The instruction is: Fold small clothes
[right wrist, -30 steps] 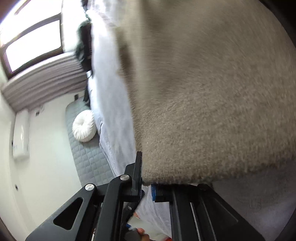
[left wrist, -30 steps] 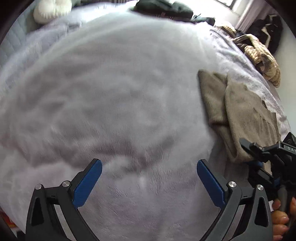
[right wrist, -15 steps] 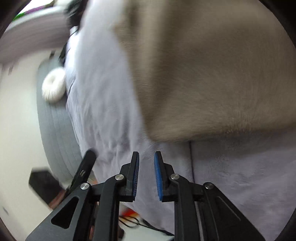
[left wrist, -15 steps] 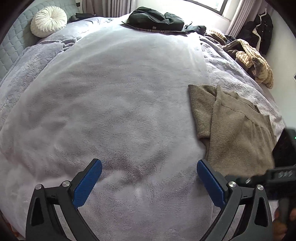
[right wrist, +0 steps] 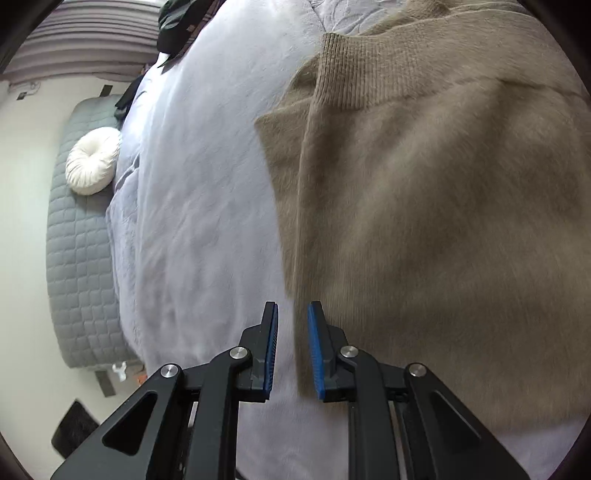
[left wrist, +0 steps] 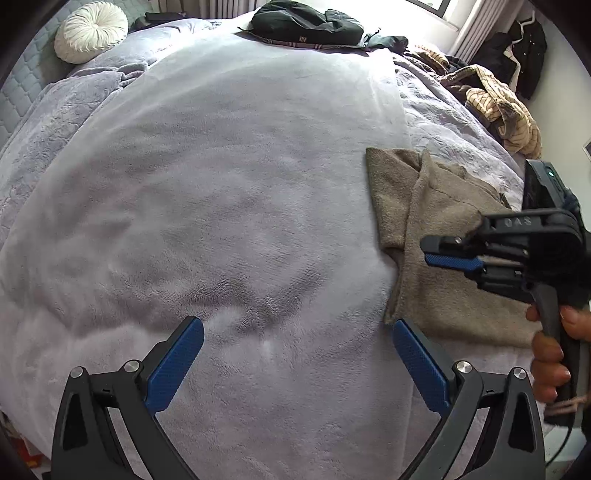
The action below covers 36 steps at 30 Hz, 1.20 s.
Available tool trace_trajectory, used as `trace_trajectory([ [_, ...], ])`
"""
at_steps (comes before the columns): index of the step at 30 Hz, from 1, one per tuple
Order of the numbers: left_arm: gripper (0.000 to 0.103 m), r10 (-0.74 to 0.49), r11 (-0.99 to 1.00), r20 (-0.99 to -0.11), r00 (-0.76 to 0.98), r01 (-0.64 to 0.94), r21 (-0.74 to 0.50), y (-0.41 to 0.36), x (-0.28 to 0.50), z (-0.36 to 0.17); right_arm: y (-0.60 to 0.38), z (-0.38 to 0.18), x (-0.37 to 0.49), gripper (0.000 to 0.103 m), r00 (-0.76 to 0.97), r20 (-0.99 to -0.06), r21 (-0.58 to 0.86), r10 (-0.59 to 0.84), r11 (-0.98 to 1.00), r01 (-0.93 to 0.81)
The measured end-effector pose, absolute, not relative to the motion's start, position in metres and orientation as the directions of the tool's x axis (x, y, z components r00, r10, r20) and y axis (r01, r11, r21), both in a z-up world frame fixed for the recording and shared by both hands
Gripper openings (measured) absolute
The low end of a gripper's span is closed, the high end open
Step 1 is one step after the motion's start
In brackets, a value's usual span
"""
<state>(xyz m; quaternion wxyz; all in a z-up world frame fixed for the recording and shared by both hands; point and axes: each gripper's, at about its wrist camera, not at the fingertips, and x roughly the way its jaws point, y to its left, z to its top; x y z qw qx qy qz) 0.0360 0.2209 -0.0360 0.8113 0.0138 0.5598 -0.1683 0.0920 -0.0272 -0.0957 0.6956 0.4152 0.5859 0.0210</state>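
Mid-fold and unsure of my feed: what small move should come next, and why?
Probably bring the wide-open left gripper over to the near left edge of the fuzzy tan knit sweater. The right gripper, slightly open, holds nothing above the sweater, which lies half folded on the lilac fleece blanket.

Hardly any readable text.
Raised letters on the right claw (left wrist: 448, 254) body, seemingly "DAS", partly unclear.

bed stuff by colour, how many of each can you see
Tan: 1, the folded tan sweater
Black: 1, a black garment at the far end
Striped cream and brown: 1, a crumpled striped garment
White: 1, a round white cushion
Total: 4
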Motion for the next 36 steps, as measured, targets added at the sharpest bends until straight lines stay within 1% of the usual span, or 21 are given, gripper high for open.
trace_trajectory([
  [3, 0.103, -0.270, 0.939, -0.916, 0.297, 0.294, -0.181, 0.215, 0.031, -0.030, -0.035, -0.084, 0.063, 0.020, 0.322, -0.786, 0.616, 0.527, 0.631, 0.471],
  [5, 0.103, -0.272, 0.936, -0.918, 0.290, 0.301, -0.182, 0.211, 0.027, -0.027, -0.040, -0.074, 0.048, 0.036, 0.329, -0.786, 0.617, 0.524, 0.626, 0.477],
  [6, 0.103, -0.271, 0.934, -0.920, 0.285, 0.308, -0.180, 0.208, 0.025, -0.025, -0.043, -0.067, 0.038, 0.052, 0.334, -0.790, 0.612, 0.514, 0.630, 0.477],
  [7, 0.103, -0.269, 0.932, -0.922, 0.280, 0.317, -0.175, 0.204, 0.022, -0.023, -0.045, -0.063, 0.032, 0.057, 0.342, -0.791, 0.612, 0.508, 0.633, 0.474],
  [11, 0.103, -0.261, 0.923, -0.929, 0.262, 0.348, -0.161, 0.193, 0.014, -0.019, -0.056, -0.045, 0.000, 0.057, 0.375, -0.792, 0.611, 0.482, 0.631, 0.479],
  [14, 0.103, -0.239, 0.918, -0.936, 0.259, 0.374, -0.131, 0.185, 0.007, -0.015, -0.066, -0.035, -0.022, 0.061, 0.382, -0.808, 0.589, 0.450, 0.644, 0.487],
  [16, 0.103, -0.237, 0.914, -0.940, 0.247, 0.385, -0.129, 0.180, 0.003, -0.012, -0.071, -0.030, -0.037, 0.066, 0.383, -0.817, 0.575, 0.431, 0.652, 0.494],
  [20, 0.103, -0.235, 0.909, -0.945, 0.230, 0.395, -0.130, 0.173, -0.001, -0.009, -0.081, -0.023, -0.061, 0.071, 0.380, -0.831, 0.554, 0.406, 0.663, 0.504],
  [22, 0.103, -0.232, 0.907, -0.947, 0.221, 0.401, -0.129, 0.170, -0.003, -0.007, -0.083, -0.022, -0.070, 0.078, 0.381, -0.839, 0.541, 0.388, 0.668, 0.510],
  [29, 0.103, -0.249, 0.897, -0.948, 0.200, 0.417, -0.148, 0.166, -0.007, 0.002, -0.086, -0.019, -0.098, 0.079, 0.404, -0.842, 0.536, 0.358, 0.637, 0.554],
  [36, 0.103, -0.292, 0.867, -0.936, 0.199, 0.468, -0.171, 0.173, -0.013, 0.020, -0.082, -0.014, -0.118, 0.079, 0.425, -0.844, 0.532, 0.328, 0.606, 0.591],
])
